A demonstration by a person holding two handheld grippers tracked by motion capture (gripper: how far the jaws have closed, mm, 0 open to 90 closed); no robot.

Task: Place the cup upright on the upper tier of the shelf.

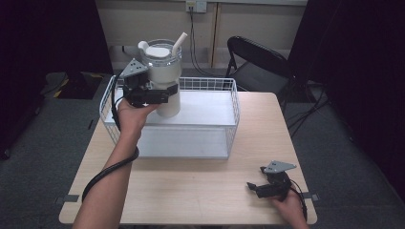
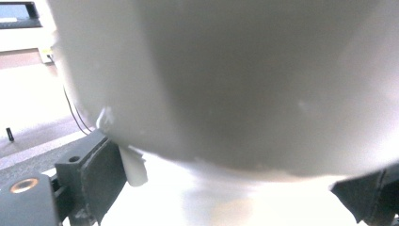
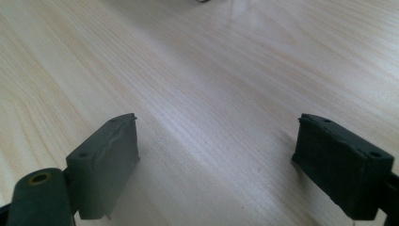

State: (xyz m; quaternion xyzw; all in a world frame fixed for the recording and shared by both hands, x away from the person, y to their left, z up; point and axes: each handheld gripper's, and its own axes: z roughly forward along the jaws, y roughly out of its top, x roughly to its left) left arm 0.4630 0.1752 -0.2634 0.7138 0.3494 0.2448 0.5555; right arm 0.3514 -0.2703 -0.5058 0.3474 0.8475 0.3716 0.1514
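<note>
1. Your left gripper (image 1: 165, 93) is clamped on the white tumbler (image 1: 162, 78), its jaws closed around the lower body of the cup.
2. The tumbler is upright, inside the wire basket (image 1: 235, 109), over the basket's back left corner. Whether it rests on the white liner or is lifted off it, I cannot tell.
3. The tumbler has a clear lid (image 1: 161, 51) and a white straw (image 1: 178, 44) that leans toward the right.
4. In the left gripper view the tumbler's white wall (image 2: 235, 80) bulges right up against the lens, with a black jaw pad on either side pressed to it.
5. The basket sits on the table (image 1: 191, 186) at its back edge, reaching from the left edge past the middle.
6. Your right gripper (image 1: 253, 187) lies low at the table's front right corner, held in your right hand (image 1: 289, 207), well apart from the basket.
7. Its jaws stand wide apart with nothing between them; in the right gripper view bare wood (image 3: 216, 94) lies between the two pads.
8. A black folding chair (image 1: 258, 62) stands behind the table's back right corner.
</note>
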